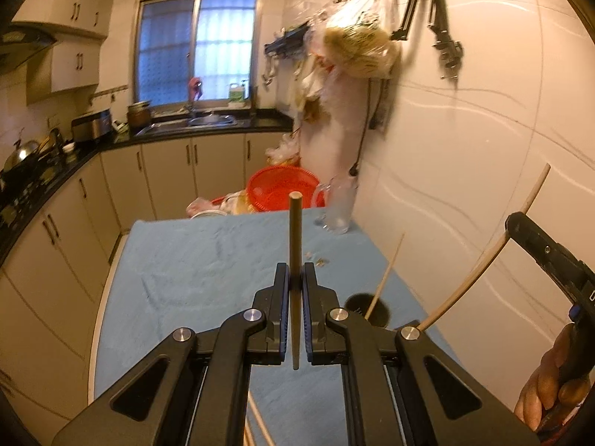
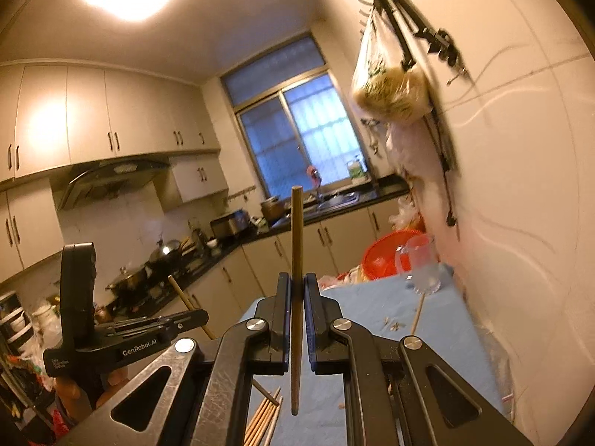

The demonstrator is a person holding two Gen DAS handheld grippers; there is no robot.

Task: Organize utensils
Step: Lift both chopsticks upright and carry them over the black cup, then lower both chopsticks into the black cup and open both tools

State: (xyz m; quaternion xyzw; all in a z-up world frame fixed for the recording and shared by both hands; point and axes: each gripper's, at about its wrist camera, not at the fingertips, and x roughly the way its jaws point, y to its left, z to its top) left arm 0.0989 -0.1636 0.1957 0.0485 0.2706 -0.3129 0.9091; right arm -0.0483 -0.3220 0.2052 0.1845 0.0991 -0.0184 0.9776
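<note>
Nearest to us, in the left wrist view, our left tool (image 1: 295, 278) is clenched on one dark chopstick (image 1: 295, 260), which stands almost upright between the two pads, its tip below the jaws and its blunt end above them. In the right wrist view our right tool (image 2: 296, 290) grips a second chopstick (image 2: 296, 278) in the same way, also upright and pinched near its middle. So both tools are loaded, and each one carries a single stick above the surface (image 1: 208, 260) with the blue cloth.

Under the tools, at the near edge of the surface, a loose bundle of chopsticks (image 2: 266, 418) is lying flat and is not yet sorted. A little farther, just to the right of the left tool, we see the dark holder (image 1: 368, 306), a round cup with one pale stick leaning inside it already. Behind it, near the wall, stands a glass mug (image 1: 336, 206), and beyond the surface's far edge a red basket (image 1: 282, 187).

We judge that the step in hand is the carrying: both sticks are picked up and not yet put down. The next move, as we think, calls for bringing one tool over the mouth of the holder, with the stick kept steep and its lower tip aimed into the opening, then loosening the jaws. The two tools should go one after the other, because the opening is narrow and a stick already leans there.
</note>
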